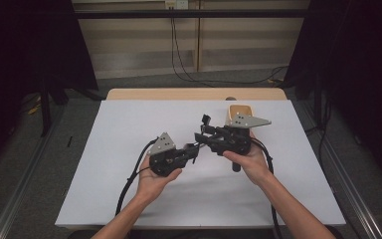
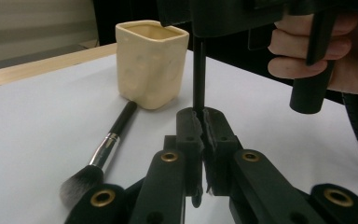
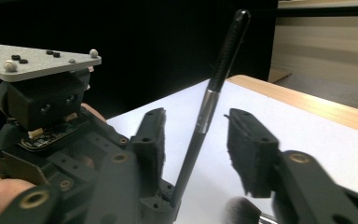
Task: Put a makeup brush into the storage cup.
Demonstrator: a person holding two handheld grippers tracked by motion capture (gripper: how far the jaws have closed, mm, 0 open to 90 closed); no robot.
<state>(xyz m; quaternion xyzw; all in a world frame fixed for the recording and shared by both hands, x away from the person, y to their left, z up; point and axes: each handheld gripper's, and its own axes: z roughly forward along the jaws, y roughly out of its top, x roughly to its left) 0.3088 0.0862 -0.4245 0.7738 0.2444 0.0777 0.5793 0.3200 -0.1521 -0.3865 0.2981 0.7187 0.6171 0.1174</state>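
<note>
Looks like a mid-air handover is happening here; the left gripper [image 2: 200, 121] is clenching the bottom end of a slim black stick [image 3: 209, 105] with a silver band, probably a thin makeup brush, and holding it nearly upright above the white table [image 1: 129, 189]; the right gripper [image 3: 198, 126] is sitting with one jaw on each side of that stick around the silver band, but the pads aren't pressing on it, there's a visible gap on both sides, so it's ungripped on that end; the beige cup [image 2: 151, 65] is standing at the far side of the table, and a fluffy brush [image 2: 103, 151] is lying flat with its handle tip just beside the cup; my guess is the stick is going into the cup; so the next move is calling for the right jaws to be squeezing squarely on the stick before the left ones are letting go; otherwise such a thin, smooth thing is probably tipping or slipping out.
</note>
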